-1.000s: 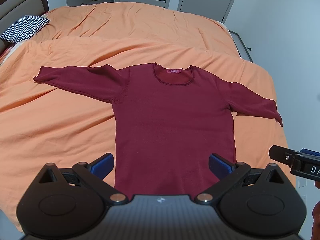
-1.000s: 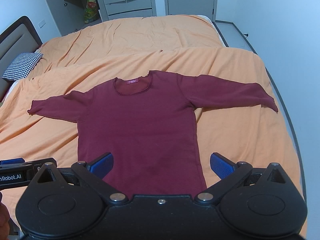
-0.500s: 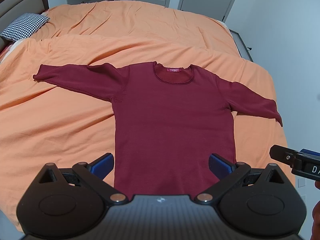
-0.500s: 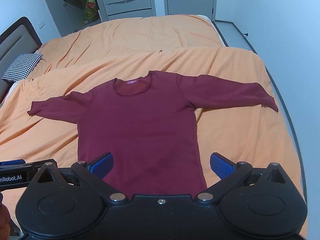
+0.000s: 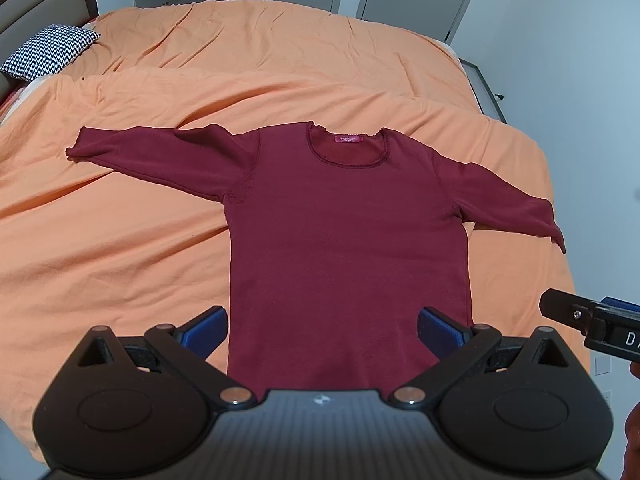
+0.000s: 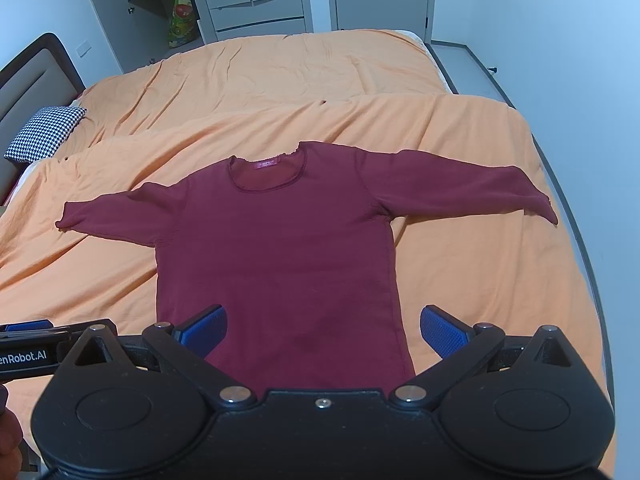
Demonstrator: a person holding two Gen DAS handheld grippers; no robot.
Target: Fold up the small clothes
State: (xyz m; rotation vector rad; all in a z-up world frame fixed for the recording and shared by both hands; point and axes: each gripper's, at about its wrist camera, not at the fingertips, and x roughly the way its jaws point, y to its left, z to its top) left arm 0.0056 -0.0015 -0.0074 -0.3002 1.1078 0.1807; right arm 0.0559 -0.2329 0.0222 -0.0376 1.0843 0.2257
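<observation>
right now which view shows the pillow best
The left wrist view: the pillow sits larger, its checked top showing beside the headboard. The right wrist view shows the same pillow smaller and flatter at the far left edge.

Shirt [image 5: 344,232] flat on bed [image 5: 120,248]; pillow [image 5: 48,52] far left.

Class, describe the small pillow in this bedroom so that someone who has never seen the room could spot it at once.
Start at the big bed under the orange cover. Follow it to its far left corner, by the padded headboard, where the pillow lies. Its black-and-white houndstooth check is the only pattern on the bed; the maroon shirt is plain.
</observation>
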